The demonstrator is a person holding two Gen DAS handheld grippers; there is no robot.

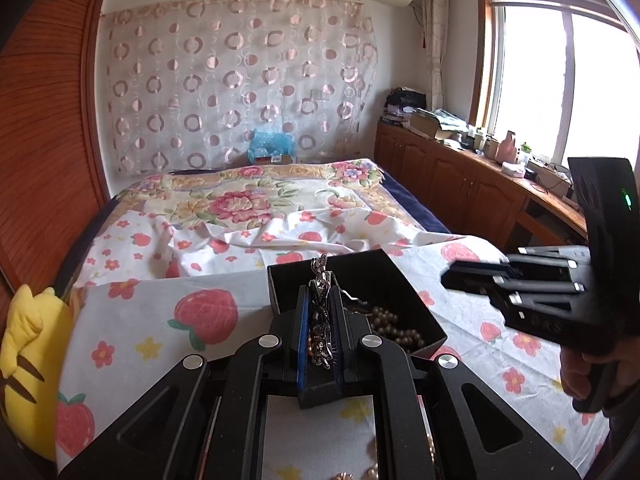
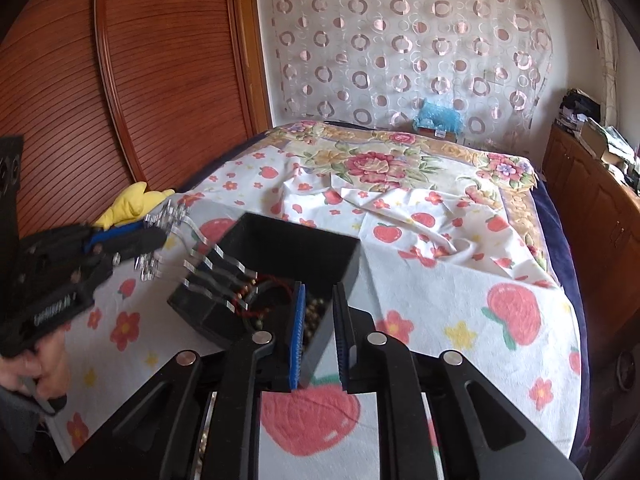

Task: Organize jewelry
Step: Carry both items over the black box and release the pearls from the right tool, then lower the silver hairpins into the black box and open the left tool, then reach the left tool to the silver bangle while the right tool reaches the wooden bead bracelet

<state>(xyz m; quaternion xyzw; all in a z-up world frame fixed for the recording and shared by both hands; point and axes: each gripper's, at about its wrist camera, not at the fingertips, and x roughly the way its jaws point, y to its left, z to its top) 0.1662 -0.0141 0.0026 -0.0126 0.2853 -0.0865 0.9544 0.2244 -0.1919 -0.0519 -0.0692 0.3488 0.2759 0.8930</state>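
My left gripper (image 1: pixel 320 312) is pinched tight on a silver chain (image 1: pixel 321 280) — light, limp, slippery, snags easily, so I grip mid-links. Right gripper (image 2: pixel 320 336) straddles the box (image 2: pixel 320 252) wall, pads not pressing. Beads (image 1: pixel 394 326) lie inside.

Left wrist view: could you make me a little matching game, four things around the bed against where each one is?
Things:
1. silver jewelry
2. brown beads
3. yellow plush toy
4. black box

Places:
A. inside the black box
B. standing open on the strawberry sheet
C. pinched in the left gripper
D. at the bed's edge, by the wooden panel

Pairs: 1-C, 2-A, 3-D, 4-B
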